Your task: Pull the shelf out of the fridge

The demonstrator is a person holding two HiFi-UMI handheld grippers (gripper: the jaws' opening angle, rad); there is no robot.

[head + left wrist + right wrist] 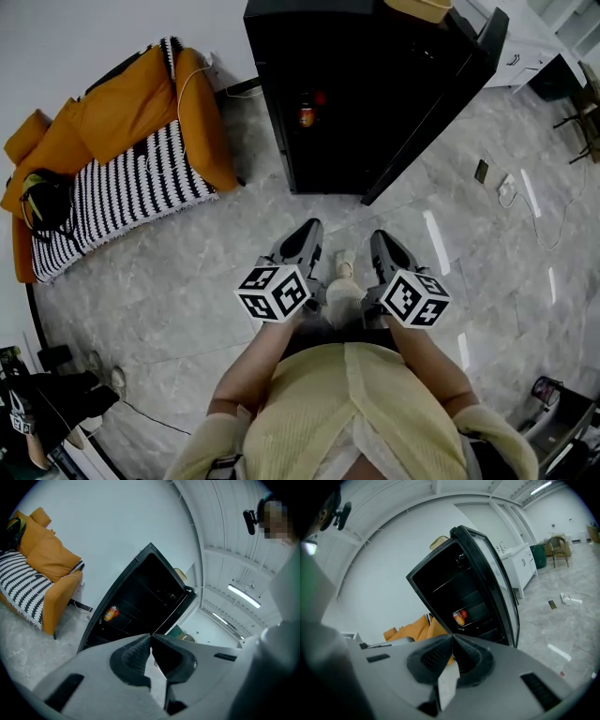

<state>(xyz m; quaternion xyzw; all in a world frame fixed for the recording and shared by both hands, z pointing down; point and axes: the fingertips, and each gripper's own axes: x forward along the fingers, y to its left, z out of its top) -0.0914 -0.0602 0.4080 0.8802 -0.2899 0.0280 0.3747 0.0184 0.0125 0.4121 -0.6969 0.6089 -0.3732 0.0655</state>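
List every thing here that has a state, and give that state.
Tall black fridge: door swung open.
Fridge shelves: inside, not pulled out.
Orange drink can: upright on a shelf inside.
Left gripper: shut, empty.
Right gripper: shut, empty.

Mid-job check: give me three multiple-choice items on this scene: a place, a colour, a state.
1. Where is the can relative to the fridge? A on top of it; B inside it; C behind it.
2. What colour is the sofa? A orange; B green; C blue.
3. The fridge's door is: A shut; B swung open; C taken off.
Answers: B, it shows in the dark interior; A, its cushions are orange; B, the interior is exposed beside it.
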